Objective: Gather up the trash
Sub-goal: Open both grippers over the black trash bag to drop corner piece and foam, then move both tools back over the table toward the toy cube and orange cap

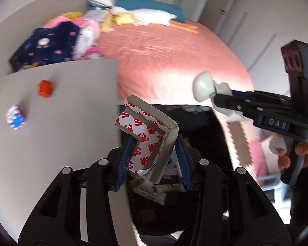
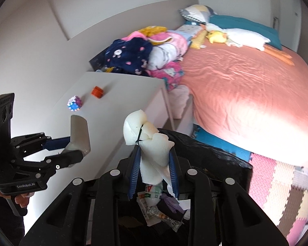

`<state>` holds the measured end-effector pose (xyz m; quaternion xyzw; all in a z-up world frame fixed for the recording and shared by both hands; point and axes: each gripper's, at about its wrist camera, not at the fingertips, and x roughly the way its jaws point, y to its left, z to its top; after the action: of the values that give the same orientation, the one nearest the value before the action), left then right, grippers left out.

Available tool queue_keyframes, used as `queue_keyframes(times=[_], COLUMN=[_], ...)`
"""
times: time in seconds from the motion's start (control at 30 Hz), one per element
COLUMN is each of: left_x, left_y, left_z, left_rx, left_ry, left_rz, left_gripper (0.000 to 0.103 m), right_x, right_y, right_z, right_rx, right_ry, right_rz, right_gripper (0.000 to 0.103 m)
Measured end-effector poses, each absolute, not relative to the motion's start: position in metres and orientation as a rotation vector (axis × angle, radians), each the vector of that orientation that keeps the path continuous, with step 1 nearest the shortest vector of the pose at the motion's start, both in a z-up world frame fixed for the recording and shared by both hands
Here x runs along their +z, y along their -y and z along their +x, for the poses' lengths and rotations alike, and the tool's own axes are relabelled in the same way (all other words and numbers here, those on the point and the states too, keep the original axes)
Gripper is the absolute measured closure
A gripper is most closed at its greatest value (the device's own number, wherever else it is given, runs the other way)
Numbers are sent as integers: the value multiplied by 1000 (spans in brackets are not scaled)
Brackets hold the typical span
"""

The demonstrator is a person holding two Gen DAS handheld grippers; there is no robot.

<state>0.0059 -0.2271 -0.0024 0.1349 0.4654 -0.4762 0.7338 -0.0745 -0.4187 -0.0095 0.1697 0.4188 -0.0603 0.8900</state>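
— Two grippers are up at once; what does each hold?

— The left gripper [image 1: 152,155] has its blue fingers [image 1: 124,164] closed on a grey corner guard [image 1: 154,135], an L-shaped strip lined with red-and-white tape backing. The right gripper [image 2: 154,170] has its fingers [image 2: 134,170] pinched on a white foam wad [image 2: 147,137] with a thin black tie around its middle.

— Where are those two pieces?

— Both hang over a black trash bag [image 2: 205,151] standing between the desk [image 2: 121,94] and the bed [image 2: 246,86]. Its mouth is open, and wrappers [image 2: 154,205] lie inside, below the fingers.

— Can each gripper be seen from the other side?

— Yes. The left wrist view shows the right gripper [image 1: 213,98] coming in from the right, foam wad [image 1: 203,86] at its tip. The right wrist view shows the left gripper [image 2: 71,147] at the left, guard [image 2: 80,135] standing upright in it.

— What sits on the desk?

— An orange toy [image 2: 97,91] and a multicoloured cube [image 2: 74,103], near each other but apart.

— And the bed?

— Pink sheet, with a clothes heap [image 2: 145,51] at the desk end and a white plush goose [image 2: 242,37] by the pillows.
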Motion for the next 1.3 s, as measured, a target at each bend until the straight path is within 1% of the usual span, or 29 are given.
queue_keyframes(times=[0.03, 0.07, 0.1, 0.13, 0.4, 0.63, 0.93, 1.3], left_x=[-4, -5, -6, -9, -15, -15, -15, -20], left_y=[231, 236, 239, 244, 257, 249, 234, 194], left_z=[4, 2, -2, -6, -14, -7, 8, 30], left_rx=[-1066, -1078, -1094, -1112, -1153, -1122, -1053, -930], left_ry=[-1042, -1058, -1058, -1060, -1086, -1084, -1088, -1105], left_rz=[305, 317, 332, 358, 391, 377, 343, 272], left_gripper=[23, 7, 6, 6, 6, 6, 6, 6], right_x=[-8, -6, -3, 0, 8, 7, 6, 0], right_y=[423, 429, 433, 437, 454, 453, 438, 402], right_z=[-79, -87, -94, -99, -116, -111, -88, -51], right_rx=[-140, -172, -202, -226, -297, -279, -221, -113], right_ry=[-861, -837, -815, -797, -745, -755, -771, -801], right_rz=[367, 382, 389, 396, 431, 424, 383, 342], right_gripper=[49, 30, 24, 22, 22, 22, 22, 22])
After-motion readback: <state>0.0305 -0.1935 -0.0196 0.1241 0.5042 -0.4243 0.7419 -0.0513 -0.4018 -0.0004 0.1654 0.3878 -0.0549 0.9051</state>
